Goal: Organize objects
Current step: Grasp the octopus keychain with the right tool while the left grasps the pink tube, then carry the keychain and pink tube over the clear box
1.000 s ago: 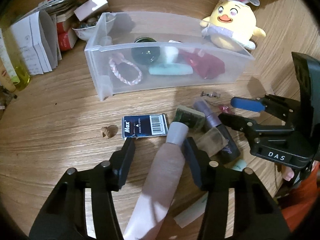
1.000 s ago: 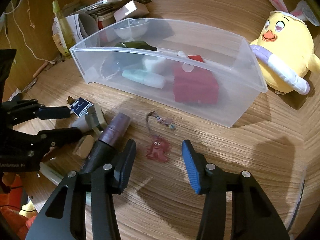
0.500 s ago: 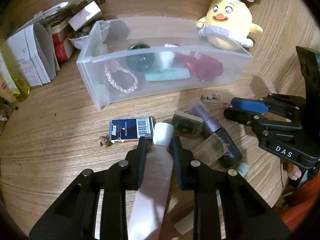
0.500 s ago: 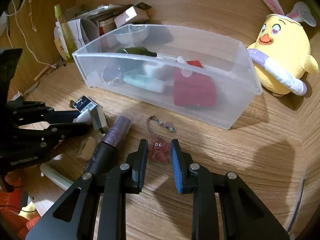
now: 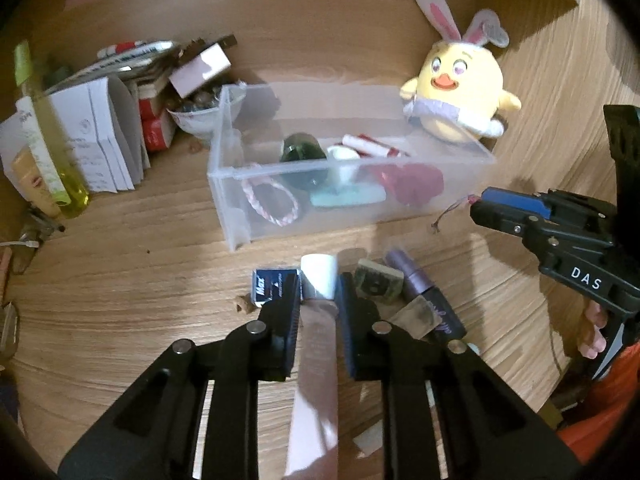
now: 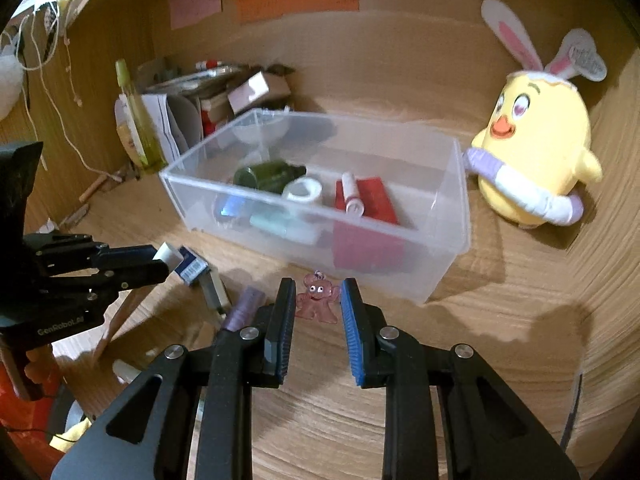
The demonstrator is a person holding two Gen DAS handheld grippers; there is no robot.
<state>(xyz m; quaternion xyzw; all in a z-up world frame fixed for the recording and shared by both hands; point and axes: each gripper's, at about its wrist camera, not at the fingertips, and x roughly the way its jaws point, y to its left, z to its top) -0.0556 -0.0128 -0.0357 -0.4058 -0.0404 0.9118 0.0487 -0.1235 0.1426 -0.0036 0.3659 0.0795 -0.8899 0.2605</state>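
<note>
Holding the soft pink tube (image 5: 316, 344) near its white cap in your closed left gripper (image 5: 318, 300), and the light, bendy charm (image 6: 316, 300) in your closed right gripper (image 6: 316, 308), you have both just in front of the clear box (image 6: 448, 276).

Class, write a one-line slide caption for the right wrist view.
Right gripper pinches a pink charm in front of the clear bin.

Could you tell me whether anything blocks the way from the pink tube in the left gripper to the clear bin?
Nothing visible does: past the pink tube there is bare table up to the clear bin, whose top is open.
</note>
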